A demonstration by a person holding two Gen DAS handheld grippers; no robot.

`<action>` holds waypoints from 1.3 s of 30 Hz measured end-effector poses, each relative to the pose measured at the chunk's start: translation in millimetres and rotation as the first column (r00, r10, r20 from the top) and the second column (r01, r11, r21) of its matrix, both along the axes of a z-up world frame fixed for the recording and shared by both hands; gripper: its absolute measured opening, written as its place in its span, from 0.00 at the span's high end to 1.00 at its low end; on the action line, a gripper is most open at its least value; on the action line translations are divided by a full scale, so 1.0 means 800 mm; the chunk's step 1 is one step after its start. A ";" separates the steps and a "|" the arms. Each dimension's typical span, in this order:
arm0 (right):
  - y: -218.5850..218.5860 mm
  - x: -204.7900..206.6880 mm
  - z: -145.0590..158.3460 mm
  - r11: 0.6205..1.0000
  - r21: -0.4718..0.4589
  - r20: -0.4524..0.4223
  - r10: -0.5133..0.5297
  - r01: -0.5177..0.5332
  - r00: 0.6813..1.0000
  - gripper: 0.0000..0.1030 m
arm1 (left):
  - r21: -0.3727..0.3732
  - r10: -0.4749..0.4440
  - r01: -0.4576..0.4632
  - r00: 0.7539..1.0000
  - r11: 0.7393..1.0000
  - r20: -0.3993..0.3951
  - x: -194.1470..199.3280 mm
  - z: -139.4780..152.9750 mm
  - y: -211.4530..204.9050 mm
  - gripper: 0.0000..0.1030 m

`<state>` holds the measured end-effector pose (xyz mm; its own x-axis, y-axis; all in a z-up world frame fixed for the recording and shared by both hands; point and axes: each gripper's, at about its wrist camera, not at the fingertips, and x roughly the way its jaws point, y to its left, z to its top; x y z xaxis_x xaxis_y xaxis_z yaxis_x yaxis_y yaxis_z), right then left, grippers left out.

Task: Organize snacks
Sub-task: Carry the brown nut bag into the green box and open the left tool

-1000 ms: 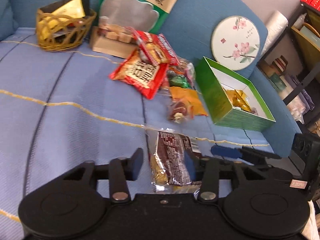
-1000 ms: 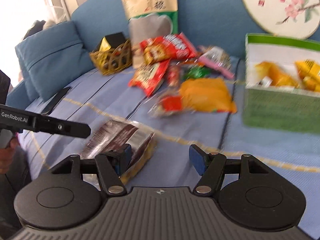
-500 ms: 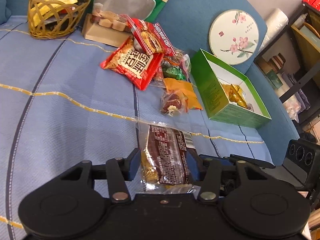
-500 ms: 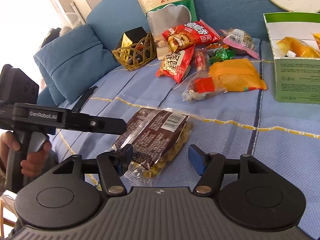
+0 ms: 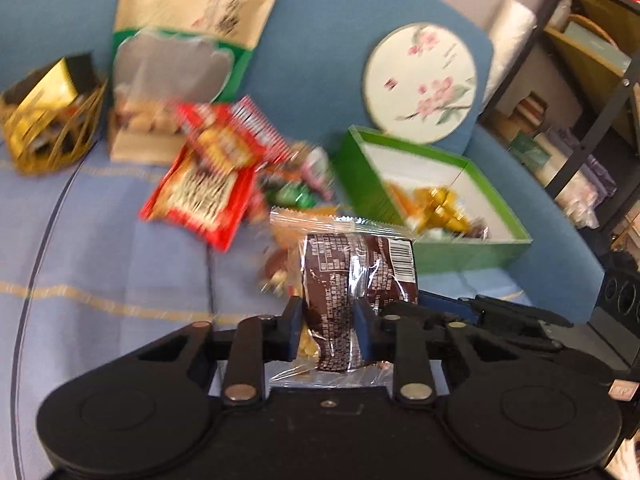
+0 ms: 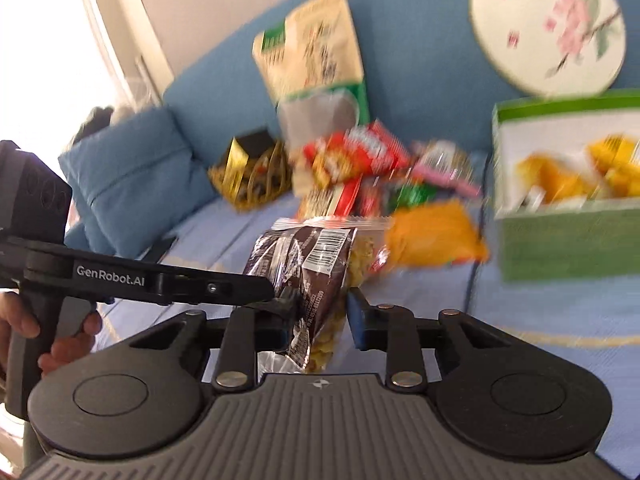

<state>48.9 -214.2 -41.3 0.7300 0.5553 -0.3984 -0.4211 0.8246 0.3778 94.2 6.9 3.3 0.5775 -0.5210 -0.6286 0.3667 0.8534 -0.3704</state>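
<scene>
Taking the green box as the landmark and going from left to right. Far to the left of the box a woven basket stands on the blue sofa, with a gold packet inside it. Nearer to the box a tall beige-and-green bag leans upright on the sofa back, and a low beige tray of pale snack pieces sits below it. A blurred heap of red packets and small wrapped sweets lies just beside the left wall of the box.

In front of the box the left gripper holds the brown snack bag; its jaws are narrow and pressed on the crinkled plastic, and the bag is lifted above the sofa. The right gripper stands at the same bag. Its left finger touches the film, but I cannot tell if the right finger presses it.

The box is open, with white inner walls and golden wrapped pieces inside. Behind it a round plate with pink flowers leans on the sofa back. To the right of the box the sofa edge drops to dark shelves. The striped fabric in front of the box is free.
</scene>
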 end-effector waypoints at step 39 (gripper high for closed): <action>-0.081 0.042 0.023 0.922 -0.104 0.311 -0.325 0.372 0.893 0.00 | 0.122 -0.026 0.008 0.989 0.993 0.147 0.082 0.015 -0.082 0.00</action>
<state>82.7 -279.3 -23.3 0.9594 0.1913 -0.2071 -0.1645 0.9764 0.1399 159.5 -58.4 15.2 0.6607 -0.4571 -0.5955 0.4248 0.8817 -0.2055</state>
